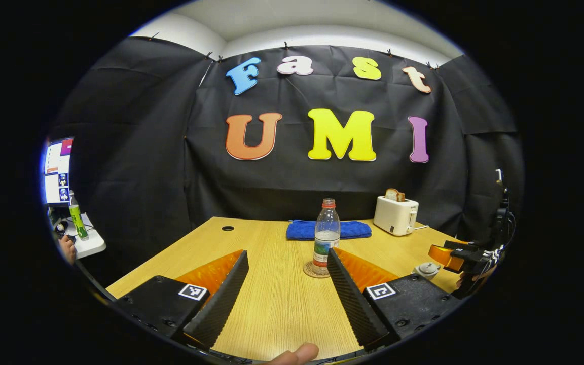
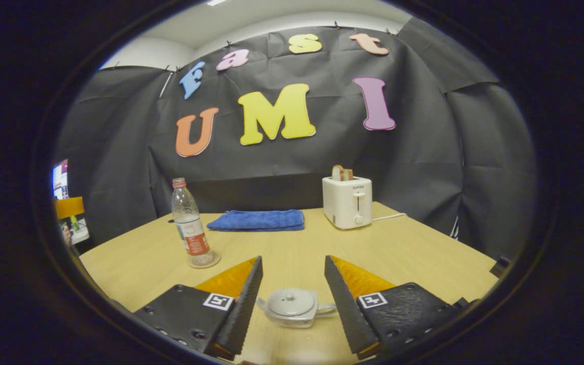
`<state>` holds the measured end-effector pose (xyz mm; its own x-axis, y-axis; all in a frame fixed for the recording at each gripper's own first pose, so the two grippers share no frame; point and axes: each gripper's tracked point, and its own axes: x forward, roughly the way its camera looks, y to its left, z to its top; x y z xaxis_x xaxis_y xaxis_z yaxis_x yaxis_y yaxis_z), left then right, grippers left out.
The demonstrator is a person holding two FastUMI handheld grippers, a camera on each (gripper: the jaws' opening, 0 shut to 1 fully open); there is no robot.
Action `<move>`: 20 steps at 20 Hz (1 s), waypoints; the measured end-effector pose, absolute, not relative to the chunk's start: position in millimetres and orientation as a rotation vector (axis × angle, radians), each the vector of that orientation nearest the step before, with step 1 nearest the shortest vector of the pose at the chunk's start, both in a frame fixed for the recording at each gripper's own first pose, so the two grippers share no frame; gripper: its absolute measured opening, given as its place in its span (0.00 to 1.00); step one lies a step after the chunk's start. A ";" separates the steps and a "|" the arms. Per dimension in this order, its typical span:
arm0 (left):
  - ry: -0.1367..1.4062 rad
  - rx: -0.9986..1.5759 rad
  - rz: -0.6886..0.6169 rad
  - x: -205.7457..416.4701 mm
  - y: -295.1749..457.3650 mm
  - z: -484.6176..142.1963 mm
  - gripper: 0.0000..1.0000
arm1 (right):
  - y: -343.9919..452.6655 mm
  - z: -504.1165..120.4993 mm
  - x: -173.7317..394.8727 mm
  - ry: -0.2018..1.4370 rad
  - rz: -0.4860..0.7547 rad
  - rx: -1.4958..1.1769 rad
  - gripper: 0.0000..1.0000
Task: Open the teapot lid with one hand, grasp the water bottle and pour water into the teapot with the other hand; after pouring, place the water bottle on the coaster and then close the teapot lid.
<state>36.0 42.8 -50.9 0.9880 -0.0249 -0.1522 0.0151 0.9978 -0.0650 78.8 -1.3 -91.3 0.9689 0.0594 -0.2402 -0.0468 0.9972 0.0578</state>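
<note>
A clear water bottle (image 1: 326, 235) with a red cap stands upright on a round coaster (image 1: 308, 271) mid-table. My left gripper (image 1: 286, 252) is open, low over the table in front of the bottle; its right finger lies close beside the bottle's base. A small clear teapot (image 2: 292, 305) with a grey lid (image 2: 291, 299) on it sits between the fingers of my open right gripper (image 2: 293, 259), neither finger touching it. The left gripper view has the teapot (image 1: 426, 269) at the right with the right gripper (image 1: 457, 253) by it. The bottle (image 2: 190, 230) stands left of the teapot.
A folded blue towel (image 1: 328, 229) lies at the back of the wooden table (image 1: 271, 304). A white toaster (image 2: 348, 202) with bread in it stands back right, its cord trailing right. A side table with a monitor (image 1: 58, 170) and a green bottle (image 1: 76, 215) is far left.
</note>
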 end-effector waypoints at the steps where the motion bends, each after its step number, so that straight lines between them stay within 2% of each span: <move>1: 0.153 -0.064 -0.018 33.9 44.8 -49.9 0.98 | -0.9 -88.8 75.8 0.244 0.056 0.049 0.81; 4: 0.150 -0.068 -0.002 31.4 51.3 -47.1 0.98 | -4.9 -70.4 61.1 0.221 0.050 0.018 0.91; 12: 0.132 -0.109 0.008 21.5 56.7 -34.2 0.98 | -33.8 -5.9 11.8 0.118 -0.022 -0.102 0.93; 17: 0.120 -0.081 0.008 15.7 52.7 -27.1 0.98 | -48.1 -4.4 -16.9 0.134 -0.025 -0.107 0.97; 20: 0.117 -0.085 -0.010 12.7 39.7 -23.5 0.98 | -55.5 -1.6 -33.8 0.115 -0.009 -0.074 0.95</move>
<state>12.7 39.7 -23.5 0.9931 -0.0146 -0.1163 0.0047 0.9964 -0.0850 -33.8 -55.5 -1.6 0.9933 -0.0134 -0.1144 0.0048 0.9972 -0.0746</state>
